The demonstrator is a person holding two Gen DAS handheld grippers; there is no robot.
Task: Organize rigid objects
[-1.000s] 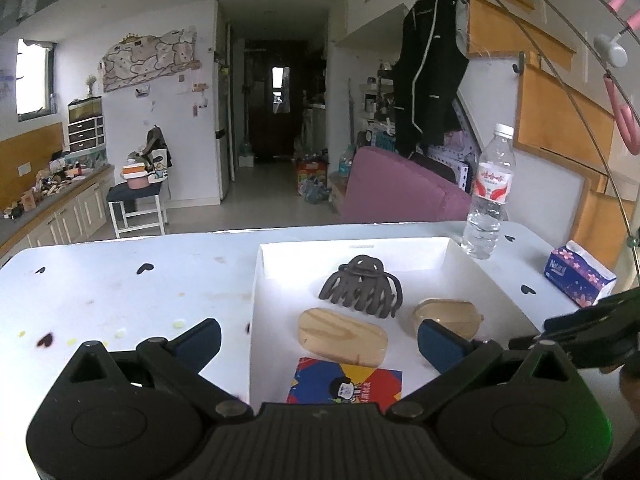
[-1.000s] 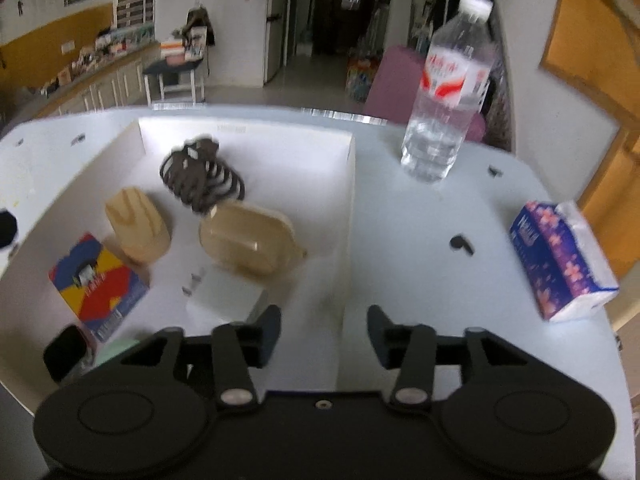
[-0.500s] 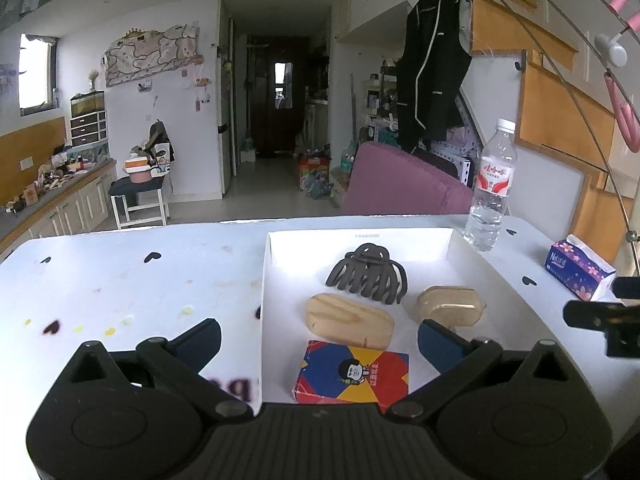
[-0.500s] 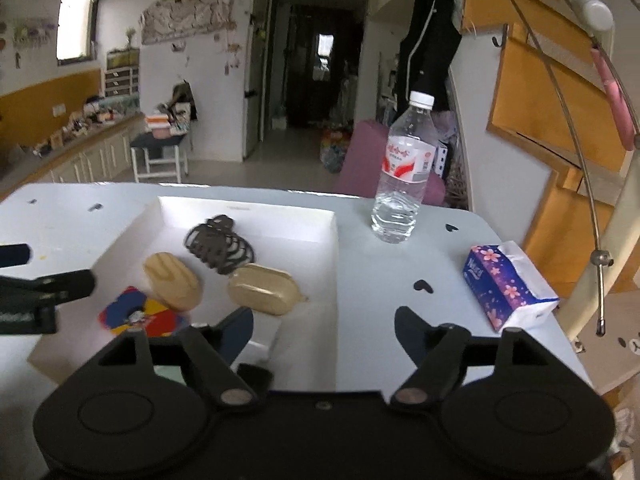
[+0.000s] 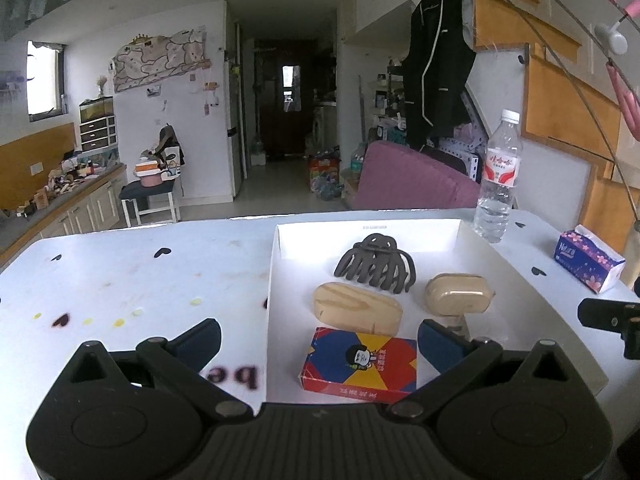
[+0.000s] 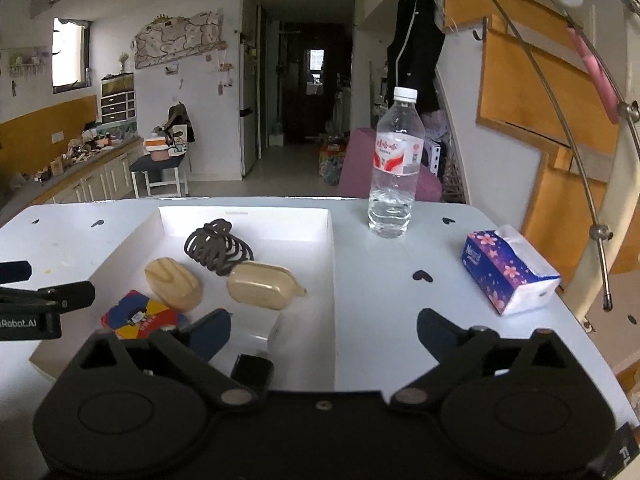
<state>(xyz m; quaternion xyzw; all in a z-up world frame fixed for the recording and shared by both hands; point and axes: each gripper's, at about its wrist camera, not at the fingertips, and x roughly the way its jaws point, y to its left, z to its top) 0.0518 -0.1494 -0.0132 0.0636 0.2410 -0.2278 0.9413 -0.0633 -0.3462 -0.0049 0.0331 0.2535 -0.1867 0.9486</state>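
In the white tray [image 5: 516, 276] lie a dark claw clip [image 5: 374, 266], wooden block [image 5: 357, 313], tan case [image 5: 458, 294], colourful card box [image 5: 360, 362], and perhaps a white block [image 6: 280, 330].

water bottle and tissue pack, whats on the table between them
Almost bare: in the right wrist view, only white tabletop with a small dark heart mark lies between the water bottle and the tissue pack.

A matt dark plastic hair claw [image 5: 376, 263], a smooth pale wooden block [image 5: 357, 307] and a glossy printed card box [image 5: 360, 360] lie in the white paper tray [image 5: 496, 264].
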